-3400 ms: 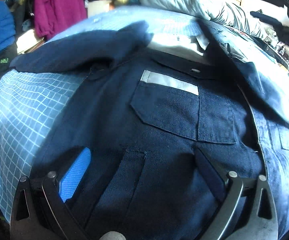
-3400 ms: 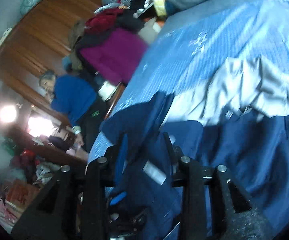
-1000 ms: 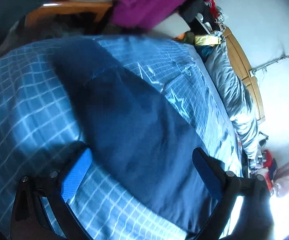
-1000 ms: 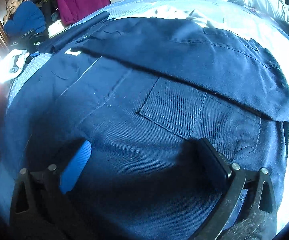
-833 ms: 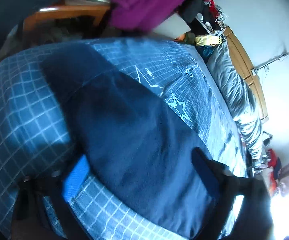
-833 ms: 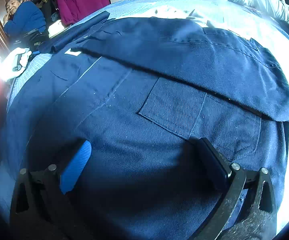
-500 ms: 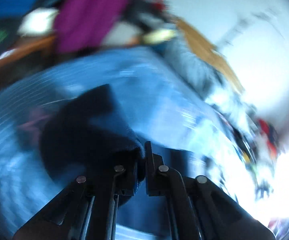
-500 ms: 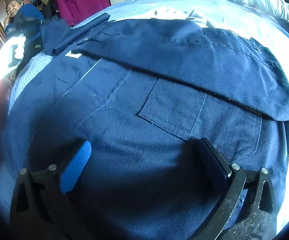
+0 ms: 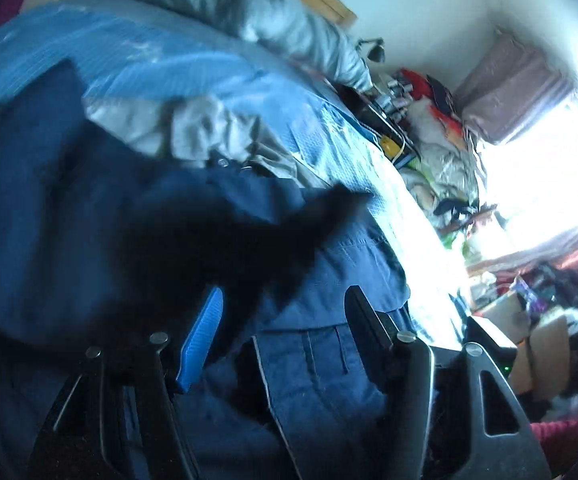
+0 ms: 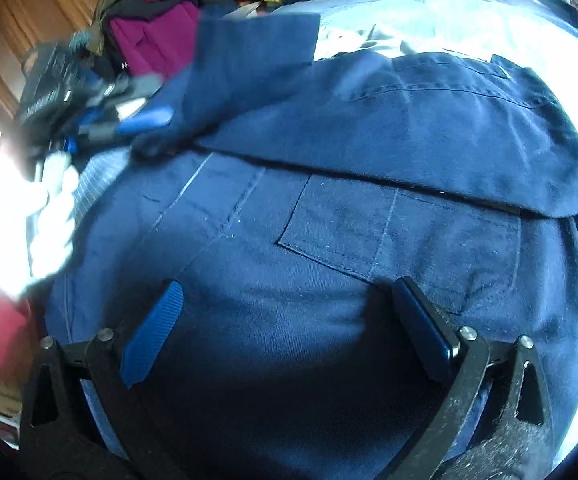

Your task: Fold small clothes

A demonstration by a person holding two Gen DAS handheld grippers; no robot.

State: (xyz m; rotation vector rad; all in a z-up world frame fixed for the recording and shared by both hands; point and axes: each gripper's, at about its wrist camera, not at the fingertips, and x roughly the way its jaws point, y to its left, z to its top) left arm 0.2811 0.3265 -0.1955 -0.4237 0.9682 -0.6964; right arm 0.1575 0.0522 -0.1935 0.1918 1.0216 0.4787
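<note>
One sleeve (image 10: 389, 120) lies folded across my jacket (image 10: 329, 280), the other just dropped, body unfolded; both grippers (image 9: 285, 320) (image 10: 289, 320) open, empty.

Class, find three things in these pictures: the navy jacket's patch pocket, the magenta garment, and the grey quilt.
patch pocket (image 10: 401, 236), right wrist view, on its middle seam.
magenta garment (image 10: 153, 44), right wrist view, on its front.
grey quilt (image 9: 273, 12), left wrist view, on its upper folds.

A dark navy jacket (image 10: 369, 208) with pale stitching lies on a light blue bedsheet (image 9: 169, 60) of fine white grid. Beside it, crumpled grey cloth (image 9: 193, 128); magenta garment (image 10: 149, 44) beyond.
</note>
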